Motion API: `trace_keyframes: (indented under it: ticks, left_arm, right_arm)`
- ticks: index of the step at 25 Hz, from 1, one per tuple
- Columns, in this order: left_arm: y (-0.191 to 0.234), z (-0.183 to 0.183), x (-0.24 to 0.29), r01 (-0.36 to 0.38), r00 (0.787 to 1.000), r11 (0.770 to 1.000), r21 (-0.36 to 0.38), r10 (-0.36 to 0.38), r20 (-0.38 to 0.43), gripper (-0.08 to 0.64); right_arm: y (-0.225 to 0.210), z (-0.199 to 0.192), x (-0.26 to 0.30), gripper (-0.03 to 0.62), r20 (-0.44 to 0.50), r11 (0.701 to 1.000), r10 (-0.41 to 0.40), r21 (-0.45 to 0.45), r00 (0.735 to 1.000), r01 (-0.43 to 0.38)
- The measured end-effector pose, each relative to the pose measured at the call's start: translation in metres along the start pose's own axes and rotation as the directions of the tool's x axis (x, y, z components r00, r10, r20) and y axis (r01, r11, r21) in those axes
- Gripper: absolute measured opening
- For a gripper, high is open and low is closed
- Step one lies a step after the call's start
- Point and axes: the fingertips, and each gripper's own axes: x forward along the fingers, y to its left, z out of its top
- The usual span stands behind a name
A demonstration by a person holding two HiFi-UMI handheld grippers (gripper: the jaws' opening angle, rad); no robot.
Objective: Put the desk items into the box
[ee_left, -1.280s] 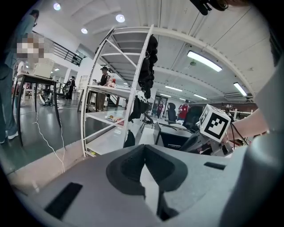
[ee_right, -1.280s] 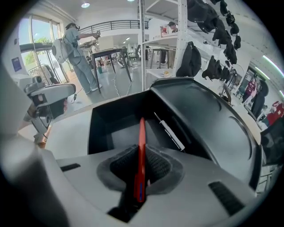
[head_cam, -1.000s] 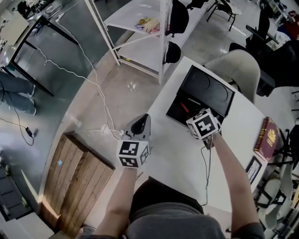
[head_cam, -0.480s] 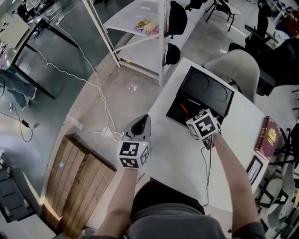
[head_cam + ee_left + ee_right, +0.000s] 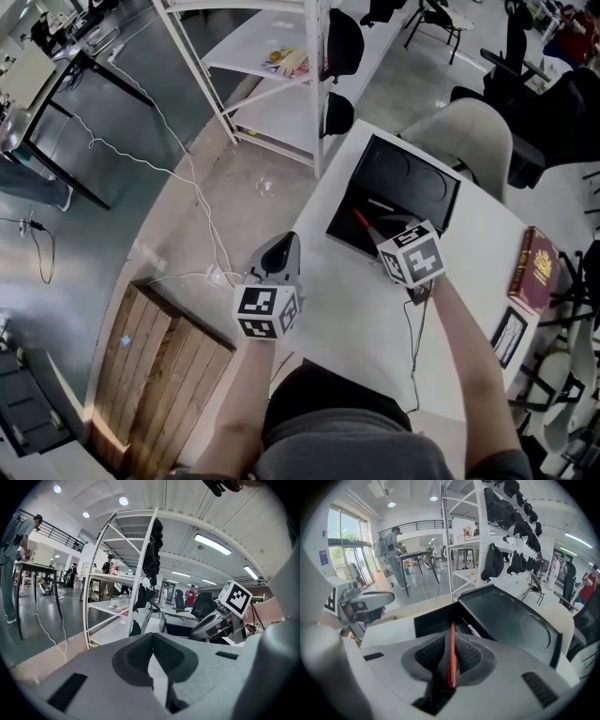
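Note:
An open black box (image 5: 334,232) with its lid (image 5: 412,183) laid back stands at the far end of the white desk (image 5: 356,319); it also shows ahead in the right gripper view as the box (image 5: 426,620). My right gripper (image 5: 382,242) hangs over its near edge. Its jaws (image 5: 449,641) have just been opening and stand slightly apart. A red pen (image 5: 452,653) stands between them, leaning on the right pad, its far end pointing into the box. From above the red pen (image 5: 360,221) slants over the box. My left gripper (image 5: 281,246) hovers at the desk's left edge, shut and empty (image 5: 151,637).
A light-coloured pen (image 5: 471,629) lies inside the box. A dark red book (image 5: 534,269) and a black frame (image 5: 509,336) sit at the desk's right edge. A thin cable (image 5: 410,328) runs along the desk. A white shelf rack (image 5: 272,66) and a beige chair (image 5: 469,141) stand beyond.
My right gripper has risen a little above the box's near edge, and more of the red pen shows ahead of it. The left gripper has stayed in place.

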Motion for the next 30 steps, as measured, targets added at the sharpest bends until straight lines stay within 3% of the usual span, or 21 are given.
trace_keyframes:
  ticks: [7, 16, 30]
  left_arm:
    - [-0.012, 0.007, -0.001, 0.020, 1.000, 1.000, 0.023, -0.020, 0.010, 0.006]
    - [-0.032, 0.015, -0.005, 0.052, 0.998, 0.997, 0.051, -0.053, 0.023, 0.006]
    - [-0.066, 0.022, -0.013, 0.083, 0.996, 0.993, 0.087, -0.086, 0.034, 0.006]
  right_arm:
    - [0.007, 0.011, -0.036, 0.047, 0.112, 0.999, -0.009, 0.044, 0.994, 0.004]
    - [0.010, 0.010, -0.082, 0.006, 0.246, 0.993, -0.074, 0.109, 0.966, 0.048]
    - [0.007, -0.009, -0.141, 0.003, 0.425, 0.969, -0.198, 0.218, 0.884, 0.112]
